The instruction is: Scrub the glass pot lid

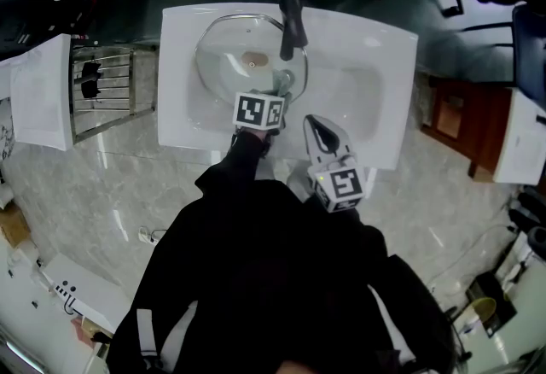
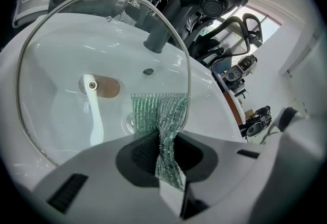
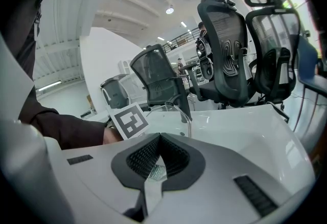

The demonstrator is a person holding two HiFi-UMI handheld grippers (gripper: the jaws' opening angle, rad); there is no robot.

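**Green scrub cloth pressed to the lid's near-right edge**

A white sink basin (image 1: 375,90) fills the middle of the head view, with a dark faucet (image 1: 292,22) rising from its far rim. The glass pot lid (image 1: 226,56) sits in the left part of the basin. It is propped at a tilt, with its metal-edged rim reaching up toward the faucet base. Seen from the left gripper, the lid (image 2: 61,64) takes up most of the left half of the frame, and the basin shows through the glass.

The left gripper (image 1: 273,92) reaches in from the near side to the lid's near-right edge. Its jaws are closed tight on a green mesh scrub cloth (image 2: 158,110). The cloth fans out beyond the jaw tips and lies against the glass just inside the rim, near and to the right of the lid's centre.

The right gripper (image 1: 314,126) hangs over the basin's near rim, just right of the left gripper and apart from the lid. Its jaws (image 3: 160,134) meet at the tips. A small silvery ribbed scrap shows in the hollow behind them, but I cannot tell what it is. From there the lid's rim (image 3: 176,110) stands up to the far left.

A brown knob (image 2: 107,86) sits at the lid's centre, left of the cloth and clear of it.
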